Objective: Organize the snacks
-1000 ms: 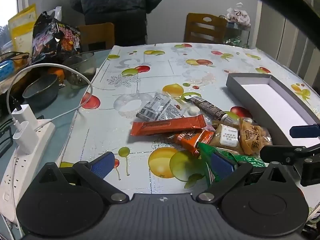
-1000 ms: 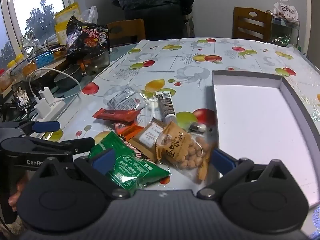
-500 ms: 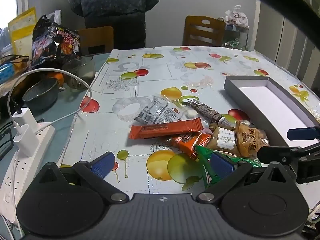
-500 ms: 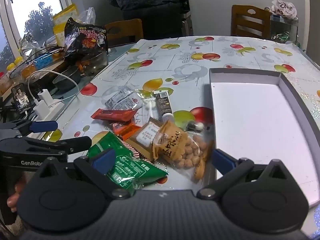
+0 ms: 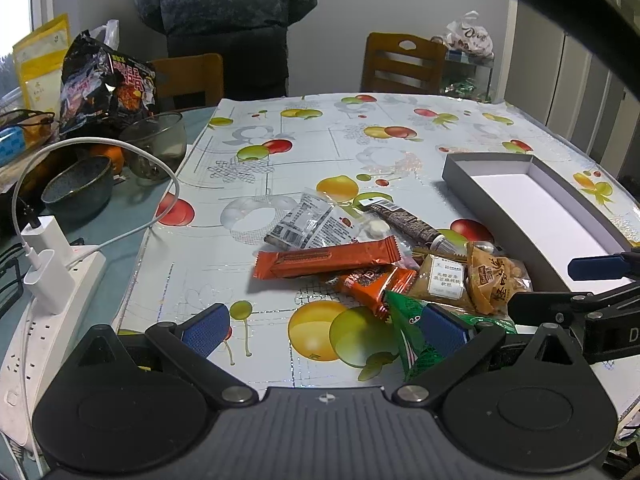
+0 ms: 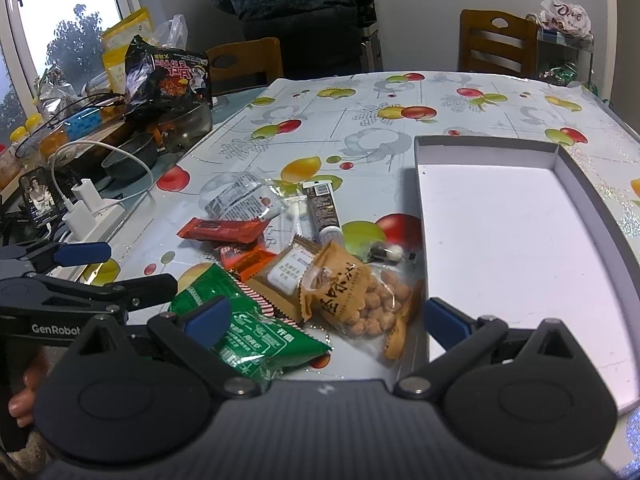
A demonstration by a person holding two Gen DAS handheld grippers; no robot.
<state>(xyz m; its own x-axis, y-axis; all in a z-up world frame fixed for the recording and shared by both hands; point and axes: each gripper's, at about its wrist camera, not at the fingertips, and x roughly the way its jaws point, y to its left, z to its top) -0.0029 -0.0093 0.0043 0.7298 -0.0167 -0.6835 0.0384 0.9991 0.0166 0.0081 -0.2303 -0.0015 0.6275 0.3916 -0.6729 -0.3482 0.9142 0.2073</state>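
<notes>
A pile of snack packets lies on the fruit-print tablecloth: a long orange bar (image 5: pixel 326 262), a green packet (image 6: pixel 256 332), a tan peanut bag (image 6: pixel 354 300), a clear packet (image 5: pixel 310 226) and a dark stick (image 6: pixel 322 210). A grey tray (image 6: pixel 418 184) with a white floor stands empty to the right of the pile. My left gripper (image 5: pixel 324 330) is open, low over the table's front edge, left of the pile. My right gripper (image 6: pixel 326 320) is open, just in front of the green packet and peanut bag. Each gripper shows in the other's view.
On the left stand a white power strip (image 5: pixel 52 292) with chargers and a cable, a dark bowl (image 5: pixel 76 190), a glass bowl (image 5: pixel 154 148) and a black noodle bag (image 5: pixel 106 88). A person (image 5: pixel 228 20) and two wooden chairs are behind the table.
Both grippers have drawn back and risen slightly, so the pile and tray sit a little farther away. Nothing on the table has moved.
</notes>
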